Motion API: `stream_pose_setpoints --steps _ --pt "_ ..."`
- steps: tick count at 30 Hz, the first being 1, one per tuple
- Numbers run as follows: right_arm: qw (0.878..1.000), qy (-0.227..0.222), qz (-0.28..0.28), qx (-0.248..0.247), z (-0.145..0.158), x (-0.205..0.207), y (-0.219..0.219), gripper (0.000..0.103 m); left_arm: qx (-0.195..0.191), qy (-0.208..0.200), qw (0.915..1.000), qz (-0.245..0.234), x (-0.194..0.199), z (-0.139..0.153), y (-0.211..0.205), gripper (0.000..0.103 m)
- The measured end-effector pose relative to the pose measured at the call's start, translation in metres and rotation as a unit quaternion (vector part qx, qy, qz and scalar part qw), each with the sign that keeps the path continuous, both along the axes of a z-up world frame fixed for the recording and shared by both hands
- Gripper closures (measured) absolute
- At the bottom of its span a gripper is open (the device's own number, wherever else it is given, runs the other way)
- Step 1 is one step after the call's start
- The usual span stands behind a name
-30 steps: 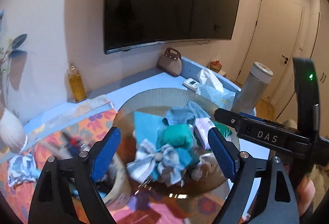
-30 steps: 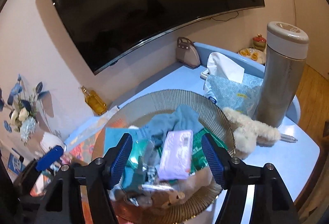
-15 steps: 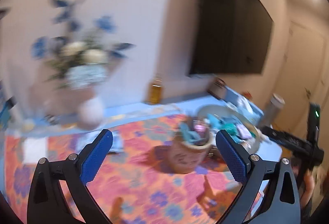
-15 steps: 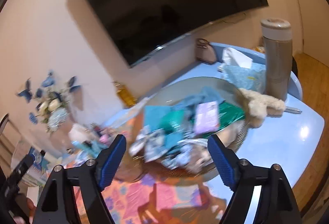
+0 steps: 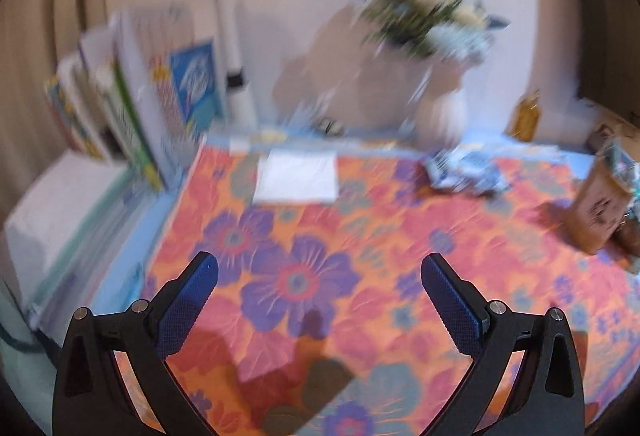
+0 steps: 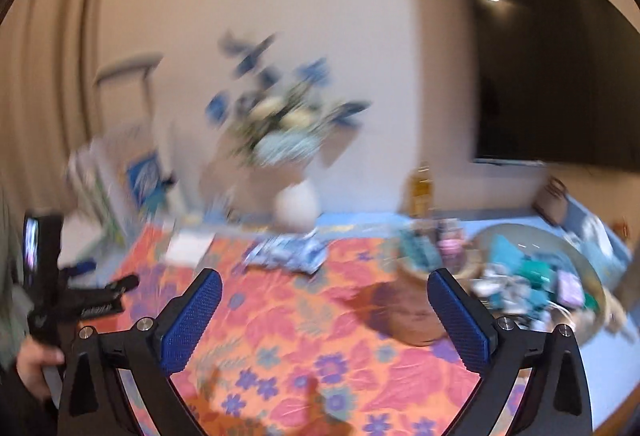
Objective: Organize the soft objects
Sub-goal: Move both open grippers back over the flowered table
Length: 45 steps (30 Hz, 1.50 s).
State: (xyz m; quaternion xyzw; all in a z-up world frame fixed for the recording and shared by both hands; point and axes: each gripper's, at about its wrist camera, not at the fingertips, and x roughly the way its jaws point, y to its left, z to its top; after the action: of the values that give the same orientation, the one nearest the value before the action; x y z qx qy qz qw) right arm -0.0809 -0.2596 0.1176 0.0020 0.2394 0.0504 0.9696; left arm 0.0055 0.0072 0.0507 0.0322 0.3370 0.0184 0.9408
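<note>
- nearest, the left gripper [image 5: 318, 272] and right gripper [image 6: 324, 288] both have jaws that have just been opening; they stand wide apart with nothing between them, over the flowered cloth [image 5: 360, 236].
- mid-table, a blue-and-white soft bundle [image 6: 286, 254] lies loose, apparently unsorted; a white folded square [image 5: 296, 176] sits far left.
- far right, a small basket [image 6: 420, 320] and a round tray [image 6: 584, 256] already hold most soft things [image 6: 528, 276].
</note>
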Motion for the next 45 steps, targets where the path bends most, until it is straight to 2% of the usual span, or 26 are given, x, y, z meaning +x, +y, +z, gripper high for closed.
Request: stream_pose_setpoints --steps 3,6,8,10,12,14,16,20,28,38,45 --pt "0.999 0.032 0.010 -0.036 -0.027 0.023 0.030 0.000 -0.015 0.029 0.9995 -0.002 0.008 -0.032 0.013 0.001" --pt "0.997 0.057 0.022 -0.049 -0.060 0.041 0.046 0.000 -0.017 0.038 0.9991 -0.012 0.004 -0.060 0.019 0.001" --pt "0.996 0.074 0.015 -0.051 -0.081 0.054 0.049 0.000 -0.031 0.077 0.9965 -0.013 0.009 -0.072 0.023 0.001" --pt "0.995 0.088 0.007 -0.035 -0.101 0.066 0.047 0.000 -0.065 0.076 0.9948 -0.020 0.009 -0.072 0.030 0.001" --pt "0.994 0.105 -0.002 -0.009 -0.122 0.079 0.041 0.000 -0.072 0.078 0.9943 -0.013 0.009 -0.074 0.032 0.001" --pt "0.987 0.156 -0.025 0.004 -0.139 0.093 0.035 0.000 -0.082 0.093 0.9922 -0.014 0.012 -0.078 0.034 0.001" --pt "0.985 0.164 -0.044 0.012 -0.142 0.098 0.029 0.000 -0.085 0.101 0.9911 -0.016 0.015 -0.081 0.033 0.001" --pt "0.983 0.178 -0.025 0.033 -0.147 0.100 0.024 0.000 -0.072 0.107 0.9916 -0.007 0.019 -0.083 0.031 0.001" --pt "0.977 0.210 -0.028 0.011 -0.153 0.109 0.032 0.000 -0.056 0.112 0.9921 -0.007 0.021 -0.084 0.029 0.001" --pt "0.976 0.214 -0.011 0.030 -0.155 0.113 0.029 0.000 -0.050 0.114 0.9922 -0.007 0.022 -0.084 0.028 0.001" --pt "0.976 0.215 -0.024 0.033 -0.155 0.111 0.028 0.000 -0.045 0.116 0.9923 -0.006 0.022 -0.085 0.027 0.001"
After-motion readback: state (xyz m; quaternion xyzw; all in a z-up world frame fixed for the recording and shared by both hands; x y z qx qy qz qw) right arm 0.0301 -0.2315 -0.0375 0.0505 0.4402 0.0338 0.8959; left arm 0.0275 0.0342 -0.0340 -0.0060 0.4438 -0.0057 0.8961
